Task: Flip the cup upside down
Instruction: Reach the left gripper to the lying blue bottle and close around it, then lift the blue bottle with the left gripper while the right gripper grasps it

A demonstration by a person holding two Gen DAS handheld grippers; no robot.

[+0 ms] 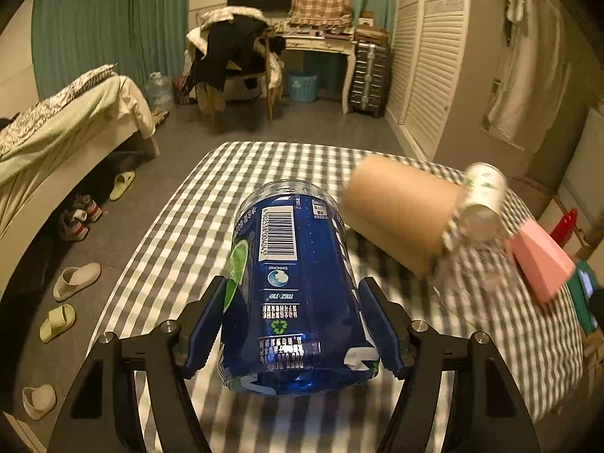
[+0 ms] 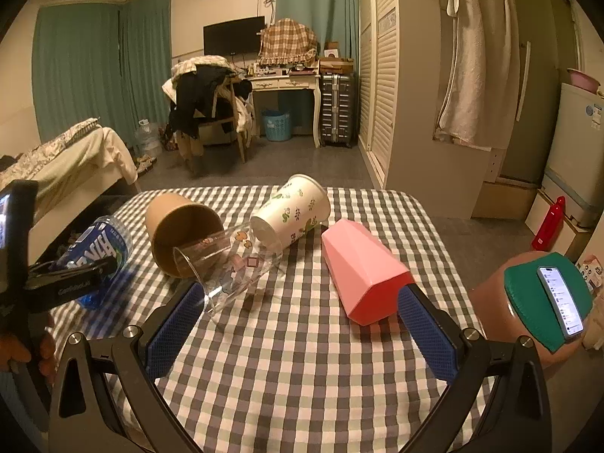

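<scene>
The left tool grasps a blue bottle cup above the checked surface, while the right tool hangs released over 4 tipped cups.

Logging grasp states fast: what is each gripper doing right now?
Left gripper: jaws shut on the blue bottle-cup.
Right gripper: jaws open, holding nothing, above the checkered table.

Blue-labelled cut-bottle cup lies on its side at the checked table's left, beside a tipped brown paper cup, clear glass, floral cup and pink faceted cup.
</scene>
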